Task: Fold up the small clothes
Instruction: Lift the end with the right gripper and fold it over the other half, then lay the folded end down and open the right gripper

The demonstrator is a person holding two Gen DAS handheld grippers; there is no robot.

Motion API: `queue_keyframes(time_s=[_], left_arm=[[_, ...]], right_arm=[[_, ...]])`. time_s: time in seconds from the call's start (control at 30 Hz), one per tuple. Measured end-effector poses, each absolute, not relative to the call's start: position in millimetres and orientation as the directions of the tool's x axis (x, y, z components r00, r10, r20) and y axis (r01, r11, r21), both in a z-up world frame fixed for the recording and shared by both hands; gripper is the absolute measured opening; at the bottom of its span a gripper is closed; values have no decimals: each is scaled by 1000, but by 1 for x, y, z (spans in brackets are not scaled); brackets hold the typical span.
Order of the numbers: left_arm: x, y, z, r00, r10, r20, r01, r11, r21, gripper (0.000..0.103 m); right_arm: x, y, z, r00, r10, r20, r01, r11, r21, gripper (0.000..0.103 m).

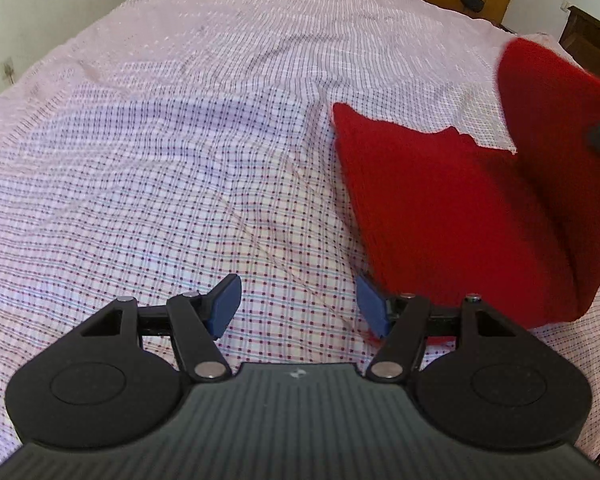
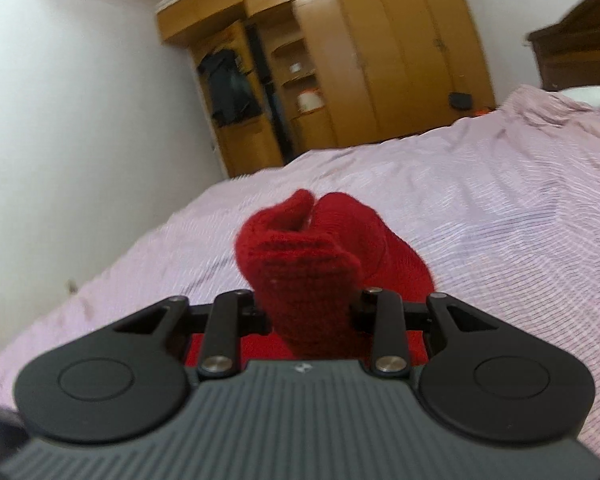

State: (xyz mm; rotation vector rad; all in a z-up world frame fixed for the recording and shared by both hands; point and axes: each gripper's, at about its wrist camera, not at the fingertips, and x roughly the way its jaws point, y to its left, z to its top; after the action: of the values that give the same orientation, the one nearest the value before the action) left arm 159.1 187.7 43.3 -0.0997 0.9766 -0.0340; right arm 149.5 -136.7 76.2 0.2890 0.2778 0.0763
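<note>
Garment [image 1: 440, 208] long axis runs away across bed; right tongs [image 2: 310, 316] clamp it, left tongs [image 1: 298, 304] wide.

A home bedroom. Shown by a wide bed [image 1: 180, 160] under a pink checked bedspread [image 2: 480, 208], a tall wooden wardrobe [image 2: 400, 52] with open shelves against the far white wall, and a dark wooden headboard [image 2: 576, 56] at the right.
</note>
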Motion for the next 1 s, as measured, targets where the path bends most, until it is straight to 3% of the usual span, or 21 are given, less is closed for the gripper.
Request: queue_keyframes(time_s=[0.27,0.63,0.77,0.93,1.0], left_arm=[[160,216,32,551,-84,-830,-50,990,-133,69],[144,255,39,591,-72,-803,-100,982,-161,69],[141,263,40,596,-53,-801,-112,983,-148,69],[132,269,38,594,-54,-803,-124,980,-158,69],[129,270,37,594,-49,-803,-120,982,-149,69]], right_arm=[[161,-101,42,916,175,-362,-112,975,190,33],[173,-92,88,954,124,-274,-69,977,202,34],[153,-54,80,955,170,-245,-166,985,39,33],[148,-12,31,897,213,-387,-264,961,-83,35],[136,-6,27,912,192,-363,-249,961,-117,42]])
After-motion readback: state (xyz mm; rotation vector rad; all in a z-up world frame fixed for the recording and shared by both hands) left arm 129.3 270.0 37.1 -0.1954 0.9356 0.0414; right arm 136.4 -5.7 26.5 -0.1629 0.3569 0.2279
